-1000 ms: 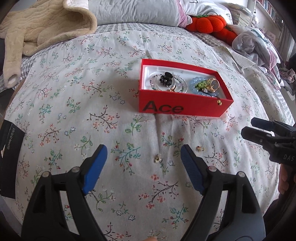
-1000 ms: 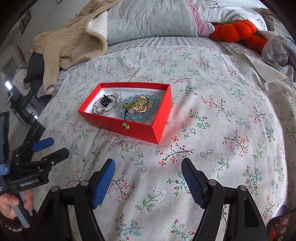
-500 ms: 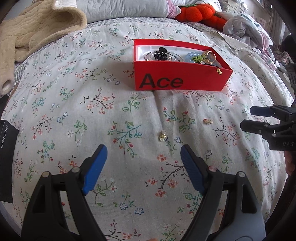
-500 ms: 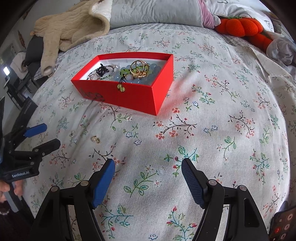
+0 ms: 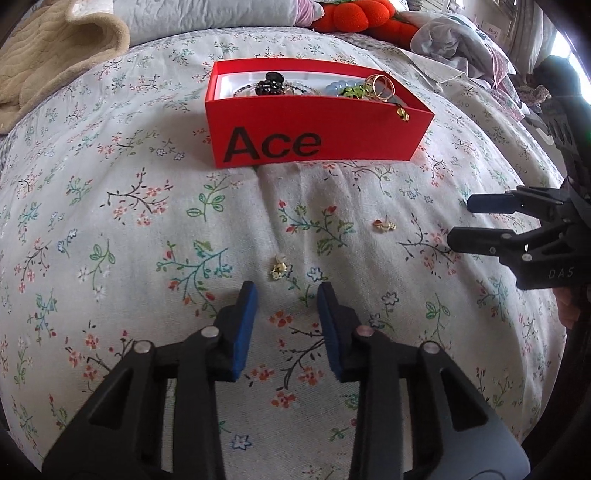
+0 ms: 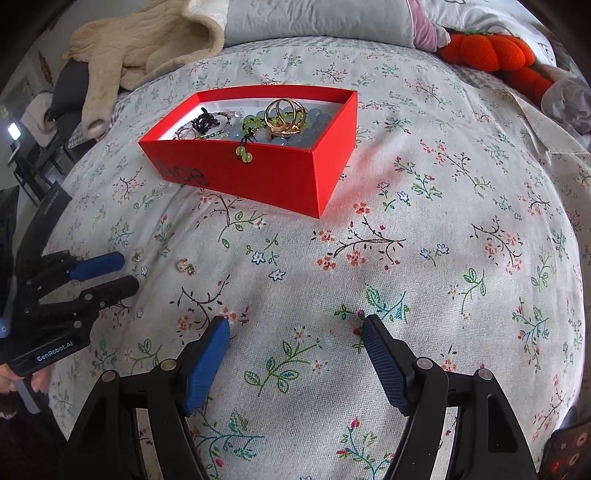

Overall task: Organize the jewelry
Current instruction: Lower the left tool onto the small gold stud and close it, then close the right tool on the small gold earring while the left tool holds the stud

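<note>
A red "Ace" box (image 5: 314,136) (image 6: 273,177) sits on the floral bedspread and holds bracelets, gold rings and a black clip. Two small gold earrings lie loose on the spread. One earring (image 5: 279,268) (image 6: 137,256) lies just ahead of my left gripper (image 5: 284,291), whose jaws are partly closed and empty. The other earring (image 5: 385,225) (image 6: 185,266) lies further right. My right gripper (image 6: 295,326) is open and empty, hovering above the spread; it also shows in the left wrist view (image 5: 476,221).
A beige blanket (image 6: 147,40) and grey pillow (image 6: 317,18) lie at the bed's far end. An orange plush (image 6: 487,51) and crumpled clothes (image 5: 461,44) sit at the far right. A black booklet (image 6: 44,218) lies at the left edge.
My left gripper has dropped closer to the spread toward the nearer earring, and its jaws have narrowed. My right gripper has also lowered and moved nearer the box.
</note>
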The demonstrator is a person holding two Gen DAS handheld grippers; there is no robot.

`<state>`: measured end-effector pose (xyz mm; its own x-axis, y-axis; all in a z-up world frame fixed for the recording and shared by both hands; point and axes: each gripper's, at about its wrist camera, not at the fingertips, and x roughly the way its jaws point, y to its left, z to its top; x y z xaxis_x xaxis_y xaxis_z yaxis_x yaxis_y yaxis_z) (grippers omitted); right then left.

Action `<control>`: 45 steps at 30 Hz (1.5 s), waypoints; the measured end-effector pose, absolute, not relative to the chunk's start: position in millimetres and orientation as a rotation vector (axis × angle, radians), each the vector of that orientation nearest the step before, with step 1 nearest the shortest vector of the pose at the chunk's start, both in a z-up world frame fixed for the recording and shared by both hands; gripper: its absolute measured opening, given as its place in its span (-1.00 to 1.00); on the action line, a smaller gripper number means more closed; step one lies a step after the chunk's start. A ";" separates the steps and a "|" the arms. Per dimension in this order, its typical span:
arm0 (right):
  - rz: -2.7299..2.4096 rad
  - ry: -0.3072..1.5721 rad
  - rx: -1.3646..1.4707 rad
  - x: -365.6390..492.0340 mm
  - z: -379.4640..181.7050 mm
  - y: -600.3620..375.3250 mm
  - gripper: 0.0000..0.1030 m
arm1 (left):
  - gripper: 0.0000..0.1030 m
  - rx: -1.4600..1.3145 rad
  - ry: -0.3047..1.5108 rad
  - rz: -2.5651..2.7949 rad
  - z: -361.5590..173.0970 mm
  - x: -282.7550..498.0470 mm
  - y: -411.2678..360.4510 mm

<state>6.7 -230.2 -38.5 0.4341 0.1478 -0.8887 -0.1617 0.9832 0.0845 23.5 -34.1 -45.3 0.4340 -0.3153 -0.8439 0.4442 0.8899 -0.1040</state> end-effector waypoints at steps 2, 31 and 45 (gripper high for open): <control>0.194 1.104 -0.018 6.9 -38.9 -229.2 0.47 | -0.44 0.143 1.019 -0.484 -45.6 25.0 -37.3; 0.274 1.091 -0.045 19.8 -41.8 -176.6 0.47 | -0.91 0.088 1.044 -0.420 -36.2 33.6 -15.3; 0.324 1.052 -0.140 30.2 -42.7 -140.9 -0.24 | -0.91 0.059 1.042 -0.399 -30.8 30.3 6.5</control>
<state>30.2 -140.9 -42.7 0.4539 0.1950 -0.8694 -0.3281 0.9438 0.0404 30.3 6.5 -30.8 0.4397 -0.2933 -0.8489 0.3488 0.9268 -0.1396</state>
